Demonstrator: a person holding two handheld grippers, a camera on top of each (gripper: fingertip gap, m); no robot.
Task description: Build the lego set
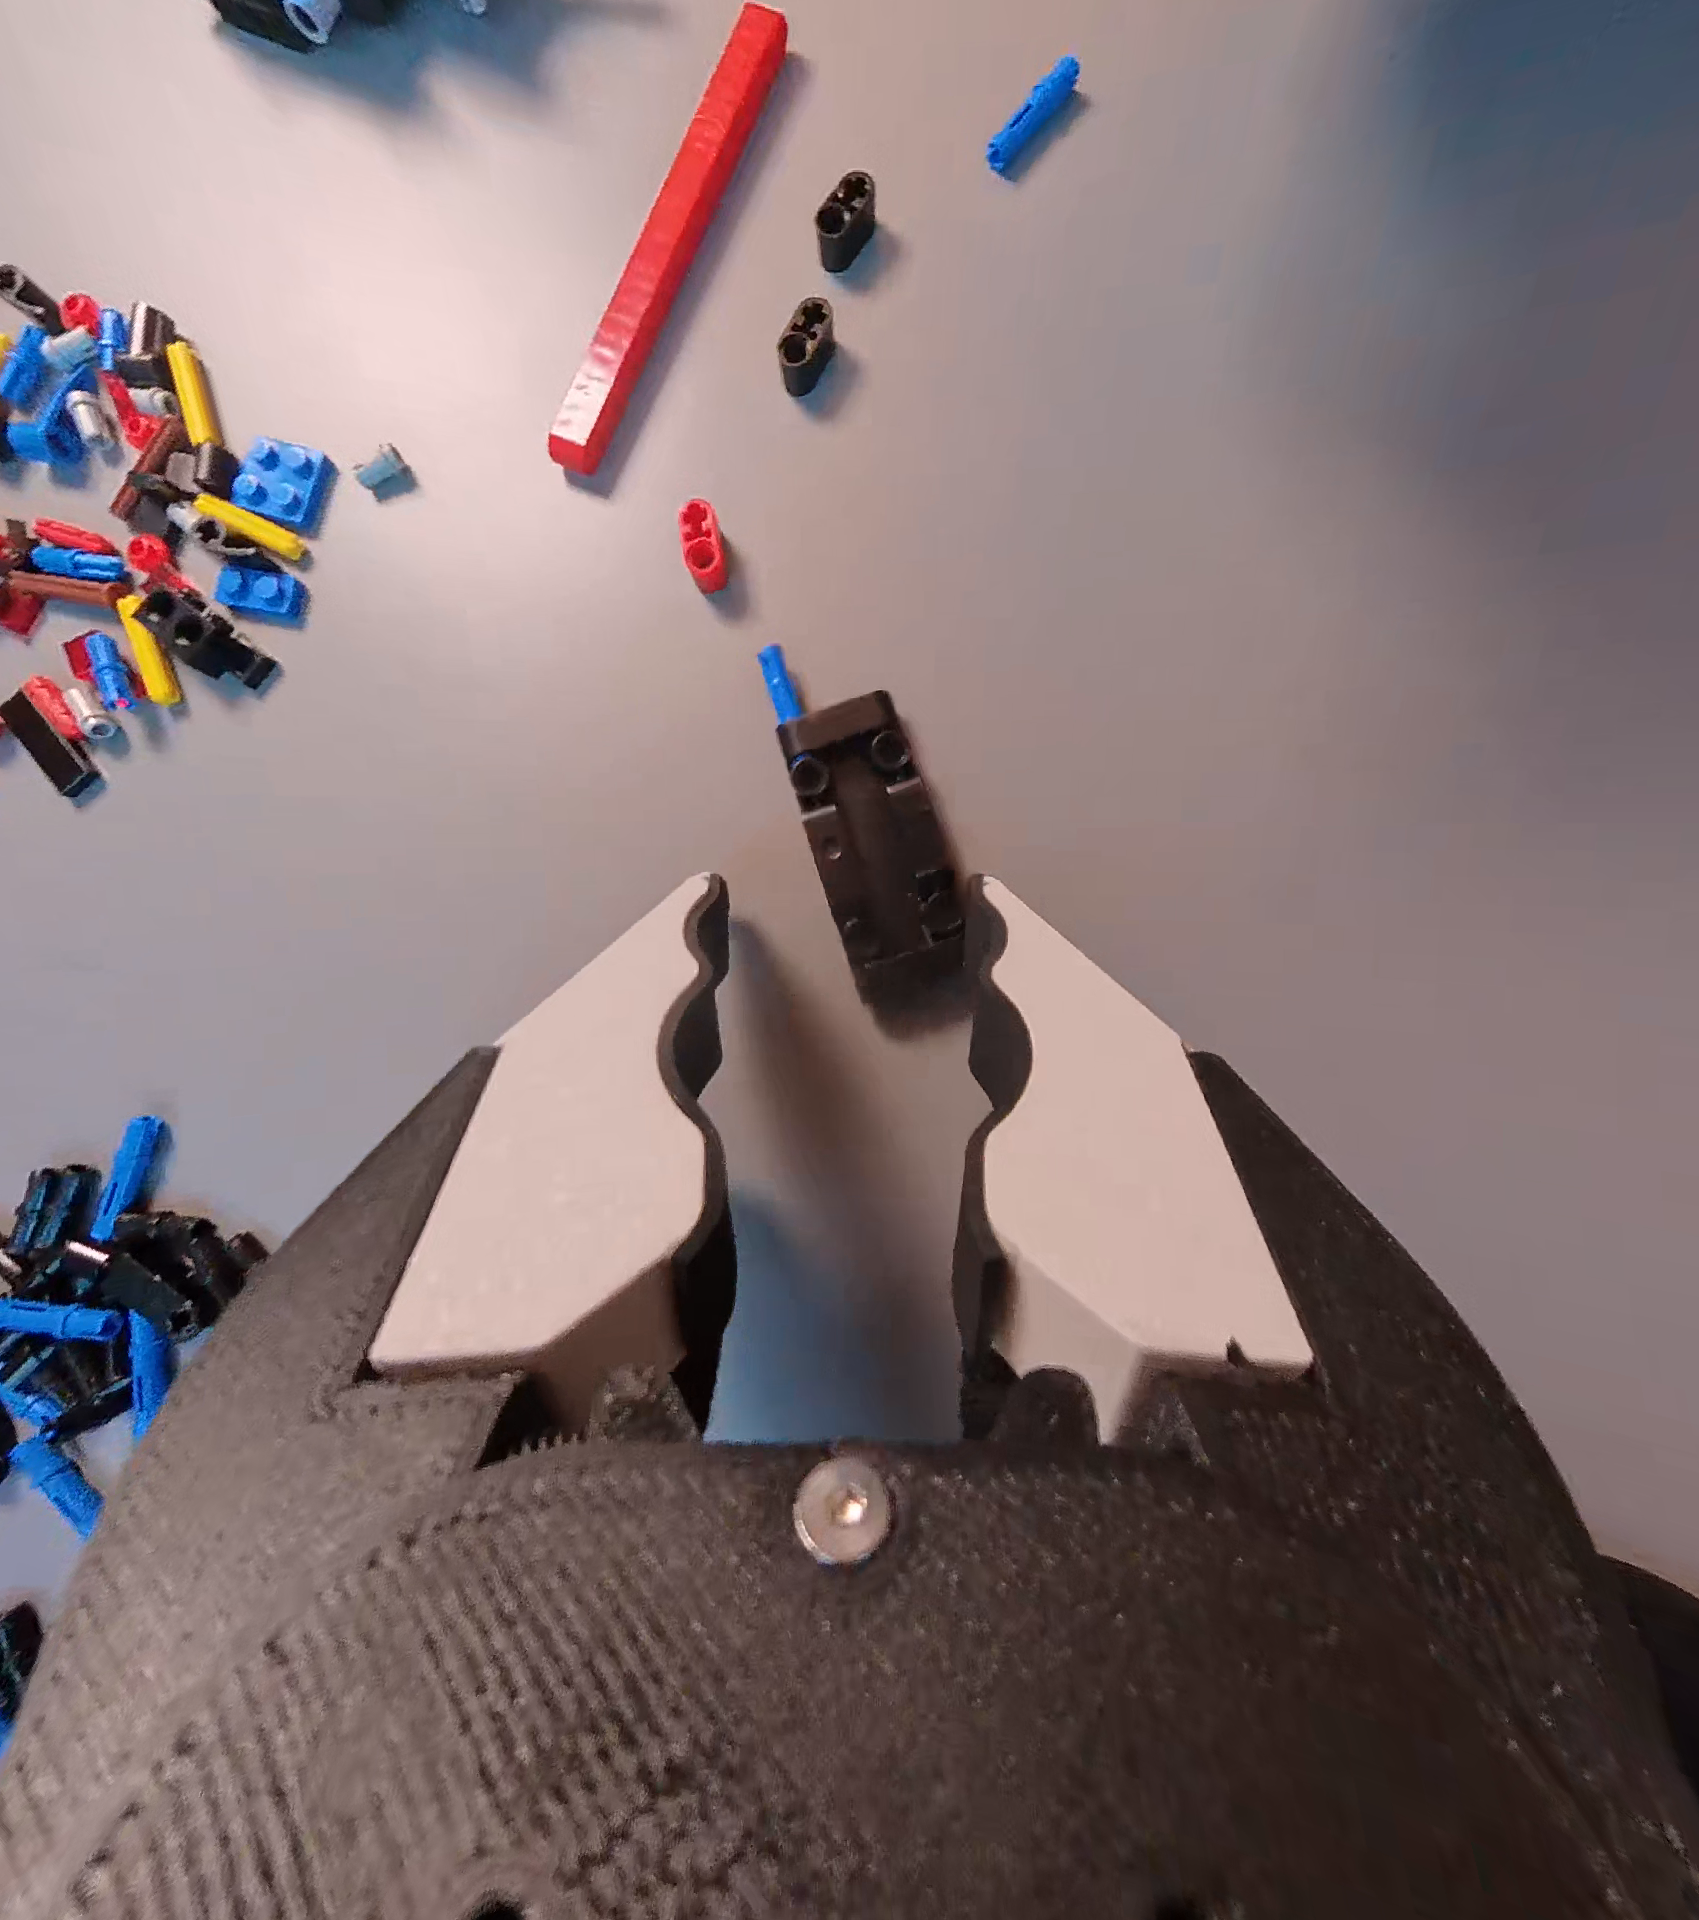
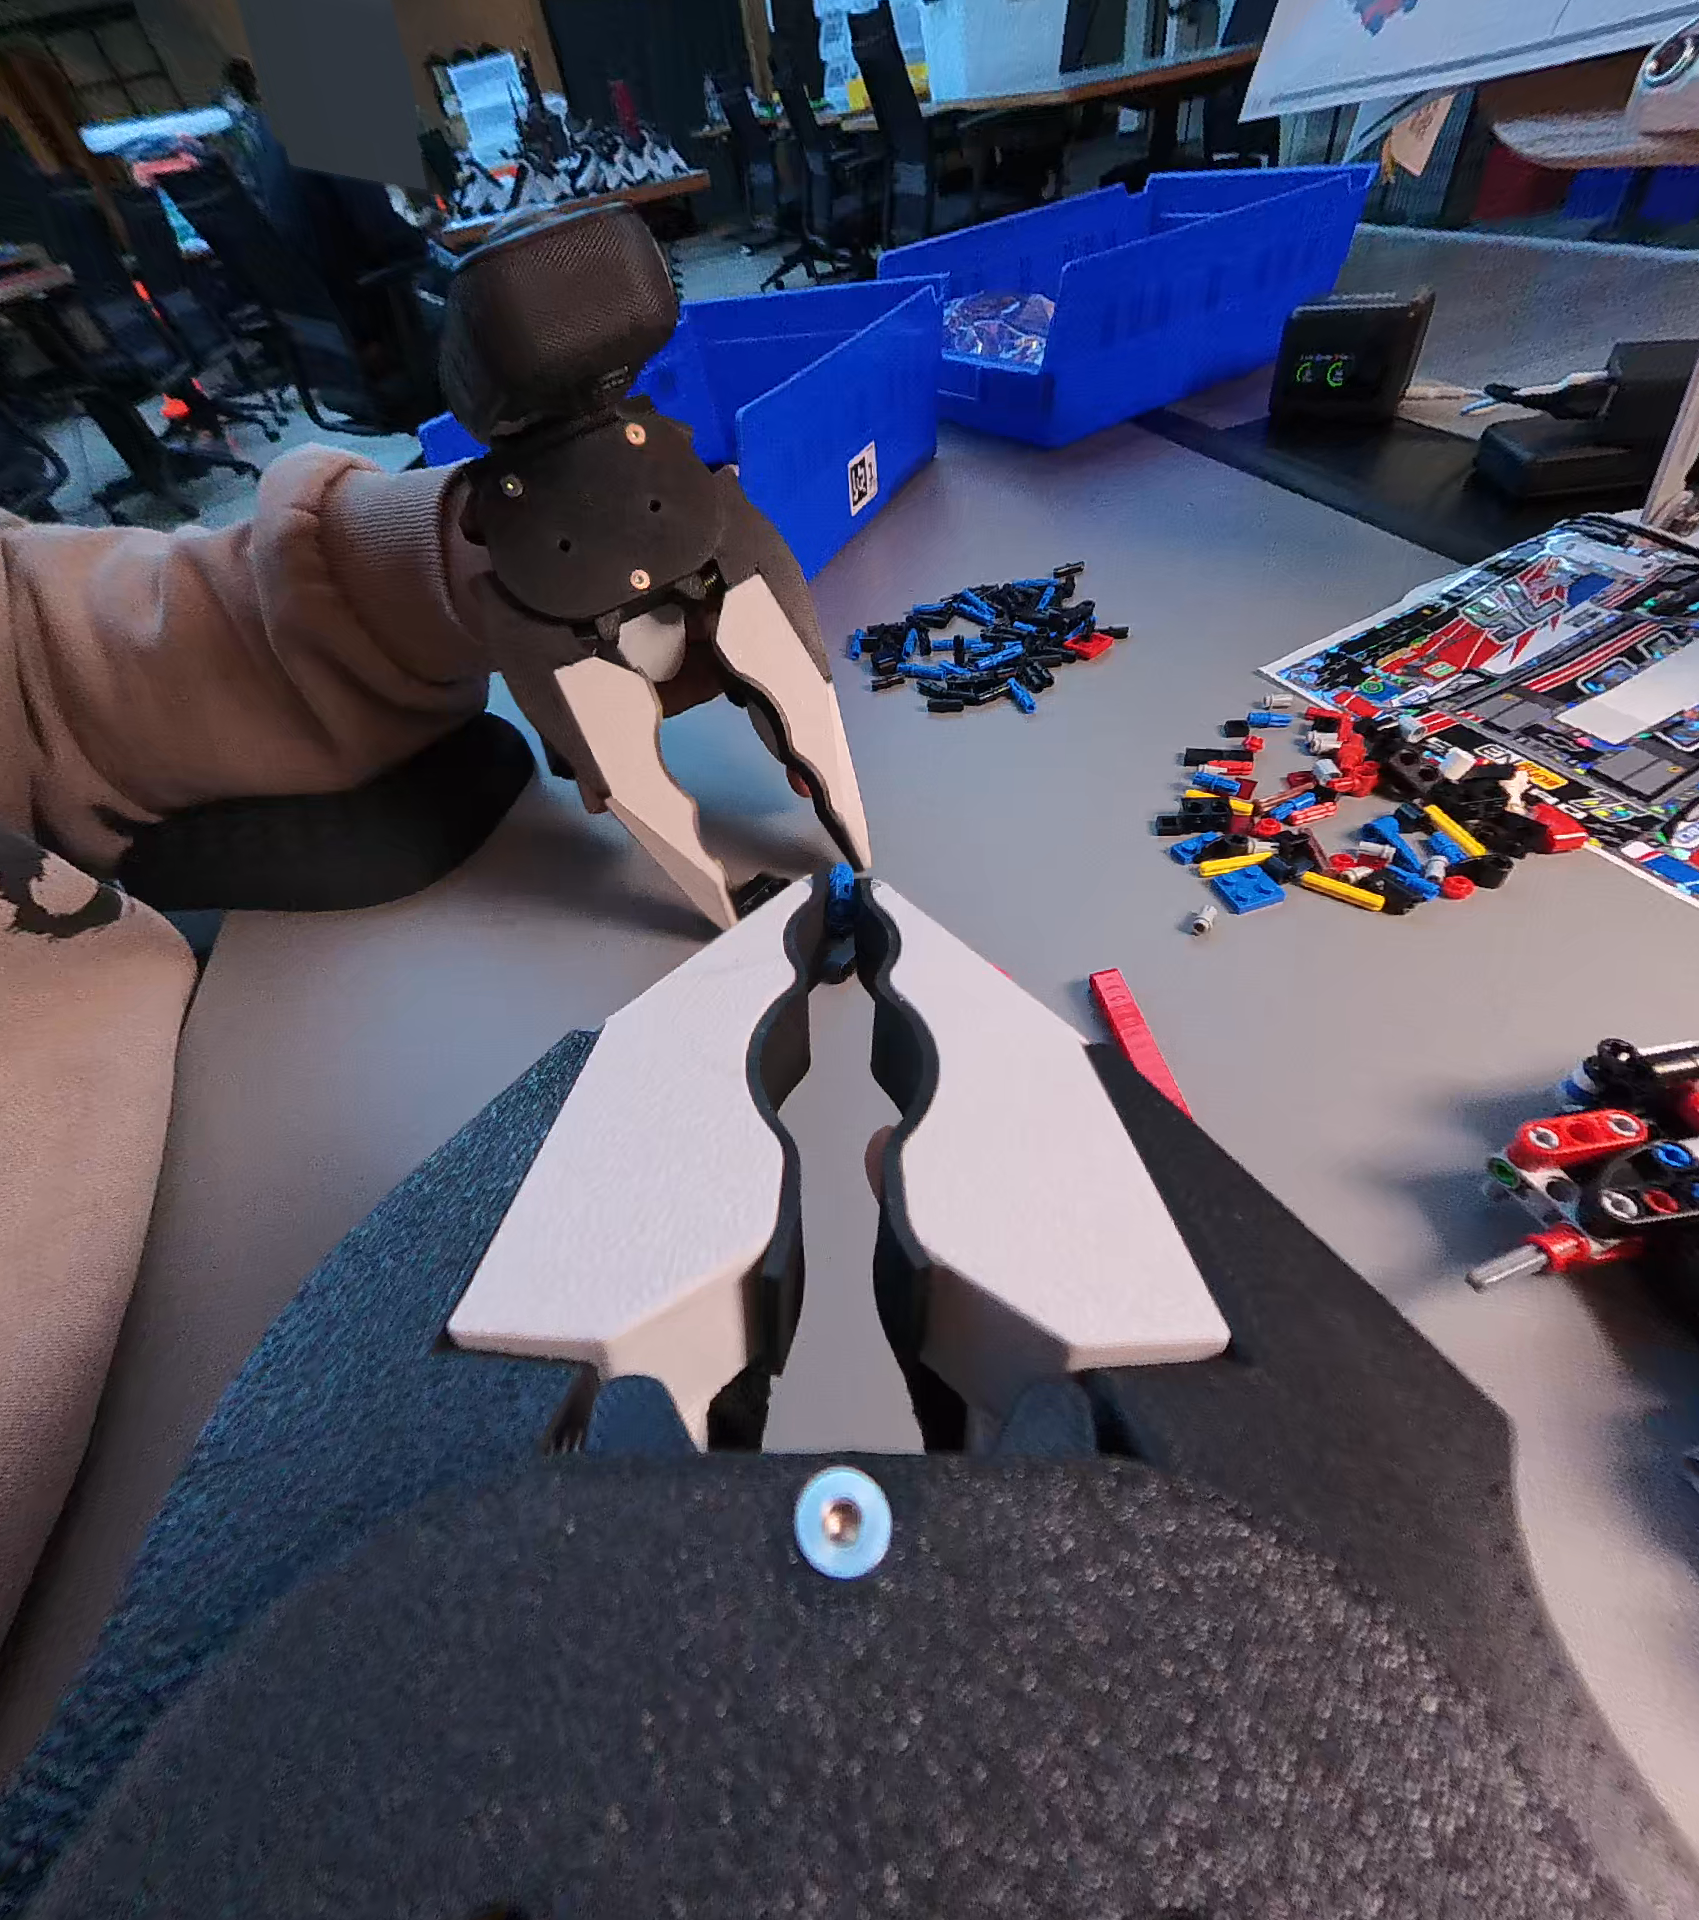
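My left gripper (image 1: 847, 904) is open and points down at the grey table. A black Lego piece (image 1: 871, 842) lies flat just beyond its tips, close to the right finger, with a blue pin (image 1: 777, 681) sticking out of its far end. My right gripper (image 2: 840, 899) is shut on a small blue pin (image 2: 840, 891) at its tips. In the right wrist view the left gripper (image 2: 788, 883) stands open just behind those tips, with a bit of the black piece (image 2: 757, 891) between its fingers. The right gripper does not show in the left wrist view.
A red bar (image 1: 668, 239), two black connectors (image 1: 845, 218), a red connector (image 1: 703, 543) and a loose blue pin (image 1: 1032, 114) lie beyond. Mixed pieces (image 1: 76, 520) and blue and black pins (image 1: 14, 1351) are piled left. A partial build (image 2: 1676, 1153), sticker sheet (image 2: 1603, 675) and blue bins (image 2: 1084, 312) are nearby. My right fingertips sit around 12 cm from my left ones. The red connector (image 1: 703, 543) lies around 7 cm away from my left fingertips.
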